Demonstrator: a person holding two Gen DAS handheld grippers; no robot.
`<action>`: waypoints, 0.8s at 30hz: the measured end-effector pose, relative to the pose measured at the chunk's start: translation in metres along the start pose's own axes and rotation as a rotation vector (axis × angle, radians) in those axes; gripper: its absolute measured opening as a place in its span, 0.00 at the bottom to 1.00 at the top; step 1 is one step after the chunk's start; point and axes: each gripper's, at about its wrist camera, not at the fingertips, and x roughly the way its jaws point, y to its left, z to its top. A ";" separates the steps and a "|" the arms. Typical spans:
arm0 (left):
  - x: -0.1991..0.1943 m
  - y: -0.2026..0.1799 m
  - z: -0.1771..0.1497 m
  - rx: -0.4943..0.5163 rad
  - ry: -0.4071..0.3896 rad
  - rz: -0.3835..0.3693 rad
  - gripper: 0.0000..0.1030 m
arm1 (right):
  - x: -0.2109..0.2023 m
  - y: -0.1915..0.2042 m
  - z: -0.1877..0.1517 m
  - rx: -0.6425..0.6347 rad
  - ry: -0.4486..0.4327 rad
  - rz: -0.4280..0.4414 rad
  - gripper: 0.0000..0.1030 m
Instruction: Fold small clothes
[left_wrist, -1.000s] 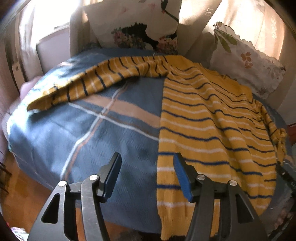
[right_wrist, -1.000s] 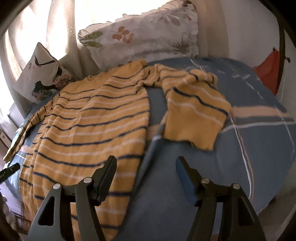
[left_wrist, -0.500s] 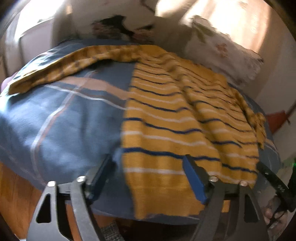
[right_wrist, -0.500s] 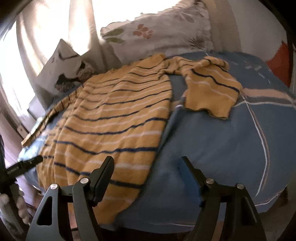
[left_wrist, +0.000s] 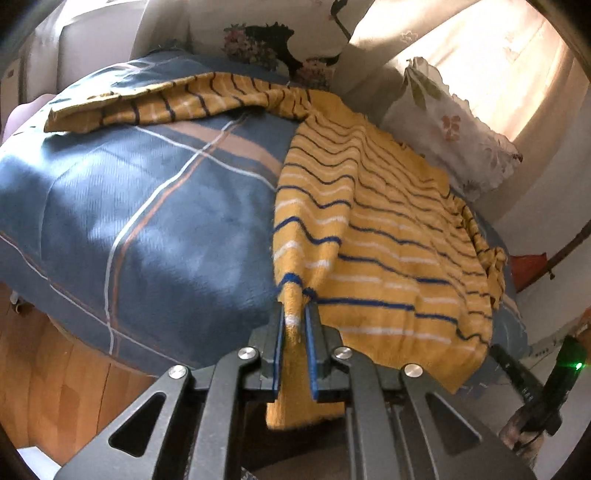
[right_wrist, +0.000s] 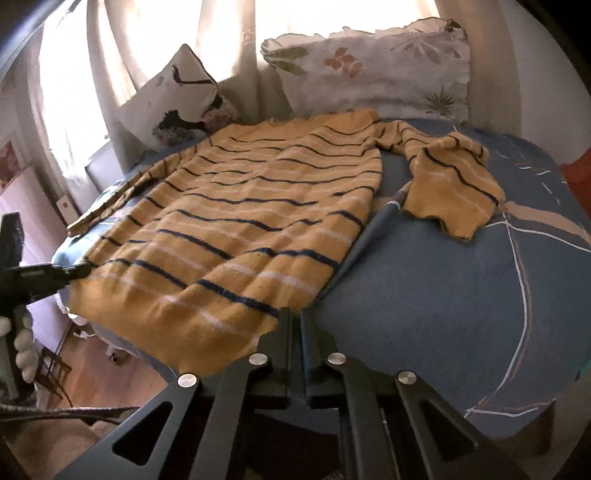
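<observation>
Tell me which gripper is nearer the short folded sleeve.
Right. The right gripper grips the sweater hem corner on the sleeve's side; the left gripper grips the opposite corner.

I see a mustard-yellow sweater (left_wrist: 388, 236) banded with navy and white stripes. The bedspread (left_wrist: 155, 206) under it is slate blue with tan and white crossing lines. The pillow (right_wrist: 373, 81) is pale with orange flowers and green leaves. My gripper pads (left_wrist: 314, 354) look blue.
</observation>
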 end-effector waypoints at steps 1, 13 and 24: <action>0.000 0.002 0.000 0.003 -0.003 -0.015 0.11 | -0.004 -0.005 0.004 0.013 -0.019 -0.006 0.05; -0.046 -0.005 0.044 0.026 -0.220 -0.030 0.42 | 0.008 -0.100 0.054 0.189 -0.130 -0.309 0.69; 0.015 -0.077 0.077 0.145 -0.129 -0.080 0.43 | 0.089 -0.072 0.097 -0.115 -0.064 -0.380 0.21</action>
